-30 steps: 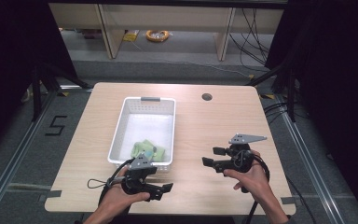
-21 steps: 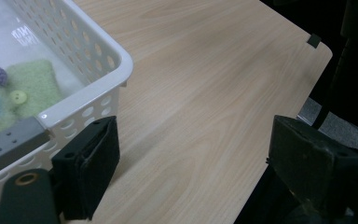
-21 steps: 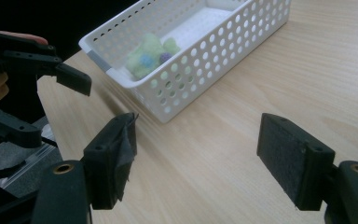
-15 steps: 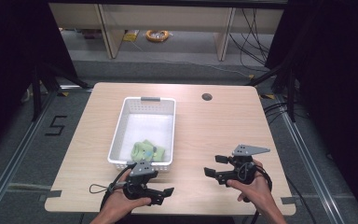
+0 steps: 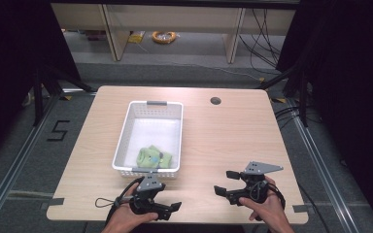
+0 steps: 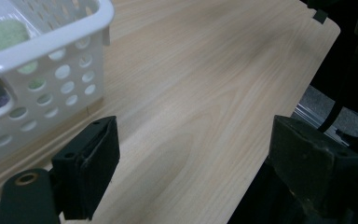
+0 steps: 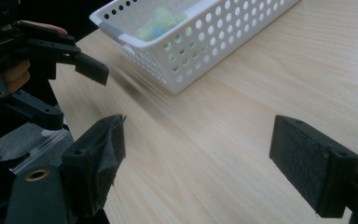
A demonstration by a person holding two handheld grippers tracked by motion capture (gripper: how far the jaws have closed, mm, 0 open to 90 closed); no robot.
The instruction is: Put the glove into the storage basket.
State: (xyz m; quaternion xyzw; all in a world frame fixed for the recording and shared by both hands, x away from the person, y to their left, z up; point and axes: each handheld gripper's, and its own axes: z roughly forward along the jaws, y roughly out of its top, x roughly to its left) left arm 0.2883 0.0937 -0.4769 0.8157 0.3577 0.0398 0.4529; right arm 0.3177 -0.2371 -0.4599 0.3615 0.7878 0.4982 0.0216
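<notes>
A white perforated basket [image 5: 126,133] stands left of the table's middle, and a green soft item [image 5: 153,157] lies at its near end. The same basket [image 6: 51,51] fills the upper left of the left gripper view, with the green item [image 6: 2,32] inside it. My left gripper [image 5: 171,211] is held open at the near edge, just in front of the basket, jaws pointing right with nothing between them. My right gripper [image 5: 225,182] is open over bare wood at the near right, jaws pointing left toward the left gripper [image 7: 70,93] and the basket [image 7: 205,37].
The wooden table [image 5: 223,141] has a round cable hole [image 5: 215,101] at its far side. The table's near edge lies under both hands. A shelf and a coiled orange cable [image 5: 163,36] are on the floor beyond the table. Metal rails run along both sides.
Both grippers have drawn back toward the near edge of the table. Both jaws stay open and hold nothing.
</notes>
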